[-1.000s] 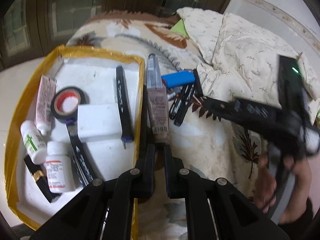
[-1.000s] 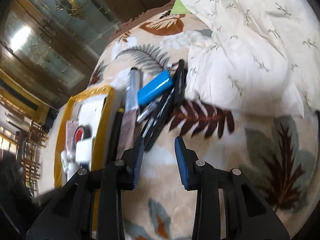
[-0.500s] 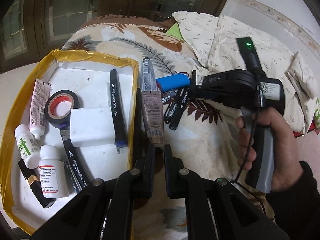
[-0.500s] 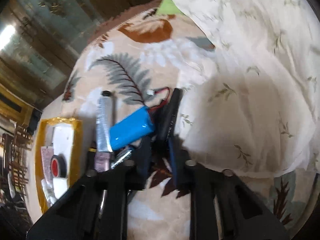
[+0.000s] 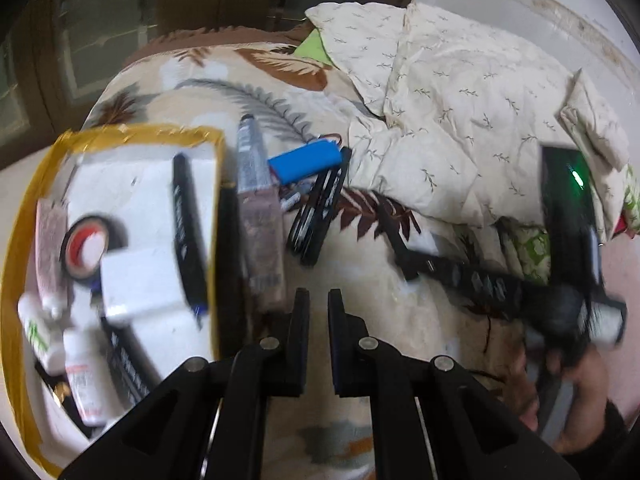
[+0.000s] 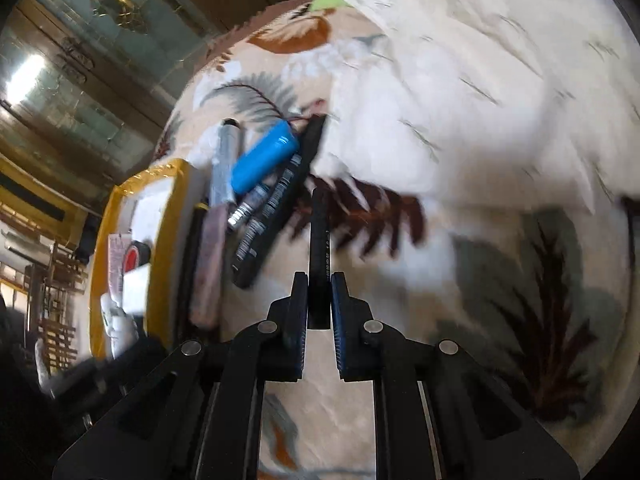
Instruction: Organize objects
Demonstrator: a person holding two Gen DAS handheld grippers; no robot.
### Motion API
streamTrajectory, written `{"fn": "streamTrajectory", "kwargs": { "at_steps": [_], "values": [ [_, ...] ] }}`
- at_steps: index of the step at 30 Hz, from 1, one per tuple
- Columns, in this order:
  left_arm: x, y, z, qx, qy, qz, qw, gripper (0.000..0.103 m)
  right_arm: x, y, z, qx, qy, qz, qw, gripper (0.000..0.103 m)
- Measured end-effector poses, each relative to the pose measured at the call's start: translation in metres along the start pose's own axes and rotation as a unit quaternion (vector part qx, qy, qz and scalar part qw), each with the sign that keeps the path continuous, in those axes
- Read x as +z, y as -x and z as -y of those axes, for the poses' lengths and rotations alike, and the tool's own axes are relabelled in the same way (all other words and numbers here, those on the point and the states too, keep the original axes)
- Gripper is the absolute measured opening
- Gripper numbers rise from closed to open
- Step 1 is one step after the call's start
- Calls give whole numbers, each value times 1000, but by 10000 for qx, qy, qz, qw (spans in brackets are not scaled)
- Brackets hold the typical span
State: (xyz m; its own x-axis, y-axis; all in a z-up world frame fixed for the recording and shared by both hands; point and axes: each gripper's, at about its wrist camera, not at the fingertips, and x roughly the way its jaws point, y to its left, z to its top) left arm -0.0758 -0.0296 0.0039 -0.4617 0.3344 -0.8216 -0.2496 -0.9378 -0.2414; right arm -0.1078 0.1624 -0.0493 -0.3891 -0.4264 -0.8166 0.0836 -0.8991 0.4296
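My right gripper (image 6: 319, 282) is shut on a black pen (image 6: 320, 236), which sticks out forward above the leaf-patterned bedspread. The left wrist view shows the same pen (image 5: 390, 228) in the right gripper (image 5: 406, 270), apart from the pile. That pile holds a blue battery pack (image 6: 264, 158), two black pens (image 6: 272, 216) and a grey-brown tube (image 6: 208, 256). My left gripper (image 5: 318, 300) is shut on nothing, near the tube's (image 5: 260, 216) lower end. A yellow-edged white tray (image 5: 16, 240) lies to its left.
In the tray are a black pen (image 5: 188, 232), a black tape roll (image 5: 86, 244), a white box (image 5: 140, 284), a pink tube (image 5: 50, 248) and small white bottles (image 5: 86, 376). A crumpled cream quilt (image 5: 460, 120) lies behind the pile. A hand (image 5: 576, 392) holds the right gripper's handle.
My right gripper went in to the pile, closed on a black pen and drew it back to the right, away from the others. The left gripper stayed shut and shifted slightly.
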Motion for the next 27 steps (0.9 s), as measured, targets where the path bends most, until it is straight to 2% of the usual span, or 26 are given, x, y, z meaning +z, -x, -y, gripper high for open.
{"fn": "streamTrajectory", "kwargs": {
  "at_steps": [2,6,10,12,17,19,22,24,27],
  "values": [
    [11,-11,6,-111,-98,-108,9998,8,-7,5,8,-87,-46,16,10000,11],
    [37,-42,13,-64,-307,-279,9991,8,-26,10,18,-134,-126,-31,9998,11],
    [57,-75,10,-39,-244,-490,9985,8,-38,12,22,-140,-106,-63,9998,11],
    [61,-85,11,-148,-281,-585,9978,7,-39,13,24,-114,-155,-63,9998,11],
    [61,-97,27,22,-738,-646,9952,8,-38,12,21,-163,-71,-82,9998,11],
    [56,-108,28,42,-779,-878,9931,7,-39,12,22,-135,-112,-70,9998,11],
    [59,-105,23,-39,-606,-749,9953,7,-40,12,24,-112,-140,-68,9998,11],
    [64,-93,20,-99,-459,-507,9976,7,-40,13,23,-109,-130,-58,9998,11],
    [69,-81,24,-70,-636,-423,9971,8,-42,13,22,-81,-98,-80,9999,11]
  ]
}}
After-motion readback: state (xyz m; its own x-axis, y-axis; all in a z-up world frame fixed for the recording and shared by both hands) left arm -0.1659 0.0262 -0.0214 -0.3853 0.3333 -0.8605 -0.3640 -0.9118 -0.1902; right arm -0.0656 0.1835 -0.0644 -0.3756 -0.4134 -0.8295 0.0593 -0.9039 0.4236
